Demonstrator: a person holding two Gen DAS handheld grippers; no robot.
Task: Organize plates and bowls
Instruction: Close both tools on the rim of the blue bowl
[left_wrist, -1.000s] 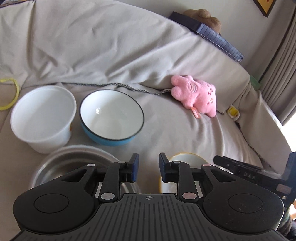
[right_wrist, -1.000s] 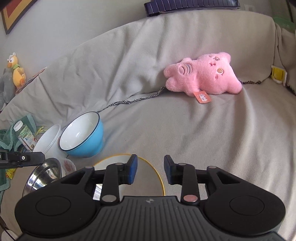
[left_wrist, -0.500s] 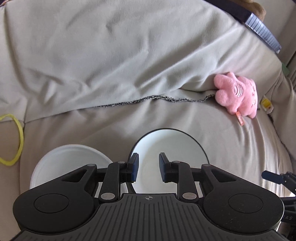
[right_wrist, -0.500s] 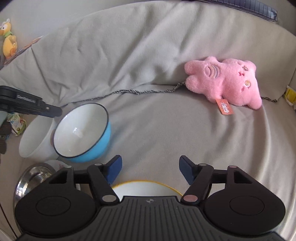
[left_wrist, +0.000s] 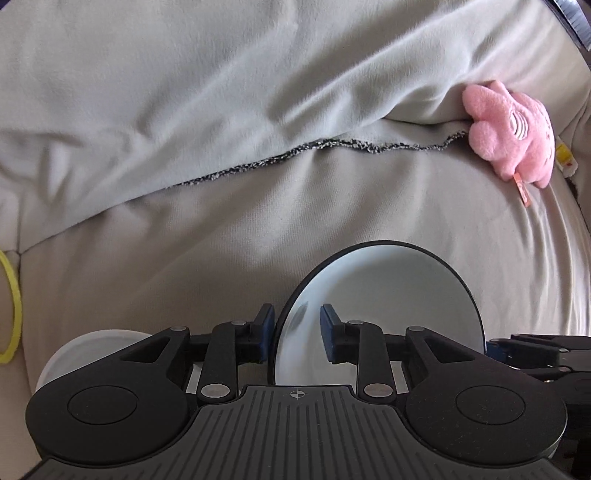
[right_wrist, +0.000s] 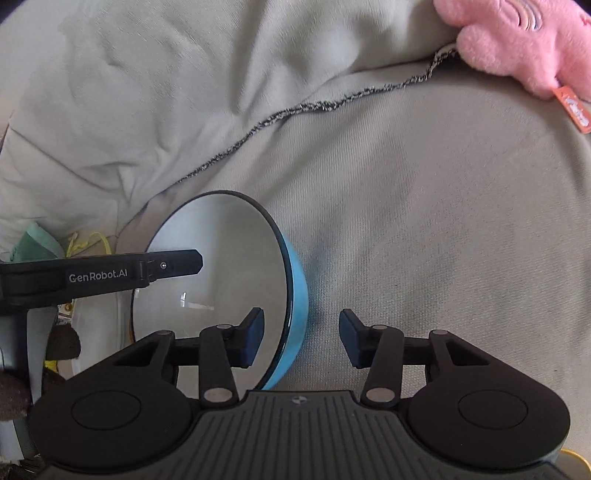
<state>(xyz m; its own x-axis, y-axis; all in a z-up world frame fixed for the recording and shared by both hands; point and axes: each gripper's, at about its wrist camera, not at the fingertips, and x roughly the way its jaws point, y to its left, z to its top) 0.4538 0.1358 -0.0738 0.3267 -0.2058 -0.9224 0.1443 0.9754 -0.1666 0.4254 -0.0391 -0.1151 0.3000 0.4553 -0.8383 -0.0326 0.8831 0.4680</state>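
A blue bowl with a white inside and a dark rim (left_wrist: 391, 299) (right_wrist: 218, 266) sits on the grey sofa cover. My left gripper (left_wrist: 297, 332) is open, with the bowl's left rim standing between its two fingers, not clamped. My right gripper (right_wrist: 301, 332) is open wide, with the bowl's right rim between its fingers: the left finger is inside the bowl and the right finger is outside over the cover. A white bowl (left_wrist: 96, 347) lies just left of the blue one, mostly hidden by my left gripper. The left gripper's side (right_wrist: 99, 275) shows in the right wrist view.
A pink plush toy (left_wrist: 513, 133) (right_wrist: 524, 40) lies against the sofa back at the right. A yellow ring (left_wrist: 13, 306) lies at the far left edge. A yellow rim edge (right_wrist: 576, 456) peeks at the bottom right. The sofa back rises behind the bowls.
Both grippers moved forward and down onto the blue bowl, one at each side of its rim. My right gripper opened from nearly closed to wide. The steel bowl and yellow-rimmed plate left view.
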